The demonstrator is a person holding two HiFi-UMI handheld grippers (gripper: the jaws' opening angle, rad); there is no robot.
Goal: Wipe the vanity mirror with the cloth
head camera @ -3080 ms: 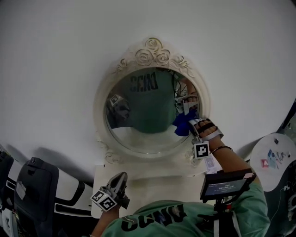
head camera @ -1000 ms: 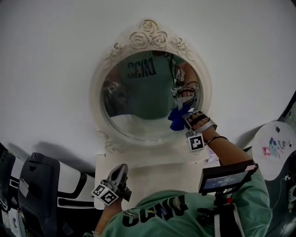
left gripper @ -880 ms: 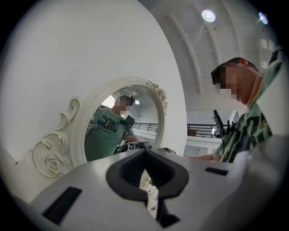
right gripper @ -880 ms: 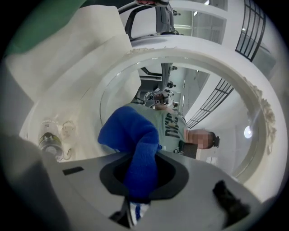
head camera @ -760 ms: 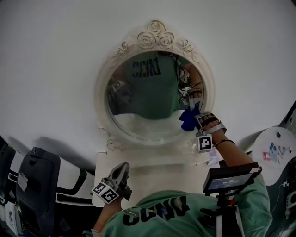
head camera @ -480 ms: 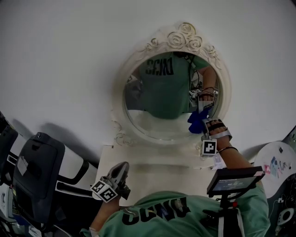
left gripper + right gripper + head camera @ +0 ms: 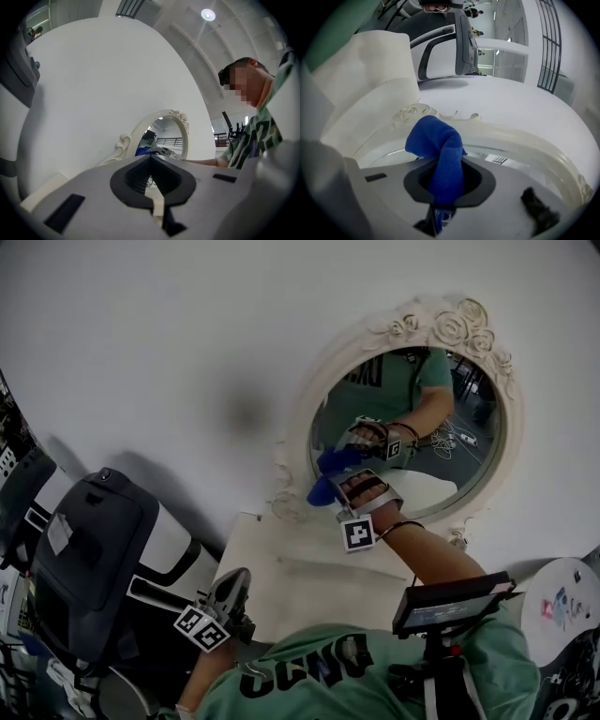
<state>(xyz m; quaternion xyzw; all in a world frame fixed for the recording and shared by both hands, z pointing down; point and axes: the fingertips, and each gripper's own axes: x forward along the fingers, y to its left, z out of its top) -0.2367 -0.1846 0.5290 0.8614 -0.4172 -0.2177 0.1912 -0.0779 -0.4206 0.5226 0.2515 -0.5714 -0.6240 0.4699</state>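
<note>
Right forearm extended forward over the vanity top (image 7: 281,563), right gripper (image 7: 339,493) raised to the lower left edge of the vanity mirror (image 7: 448,326). Its jaws are clamped on the blue cloth (image 7: 438,140), which bunches out ahead of them at the glass beside the frame (we cannot confirm contact). Left gripper (image 7: 236,579) is held low at the top's front left corner, jaws together on nothing. We note open glass to the cloth's right and a dark chair (image 7: 84,549) left of the top.

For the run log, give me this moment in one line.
right gripper: shut on blue cloth | cloth at mirror, lower-left edge | left gripper: shut, empty
</note>
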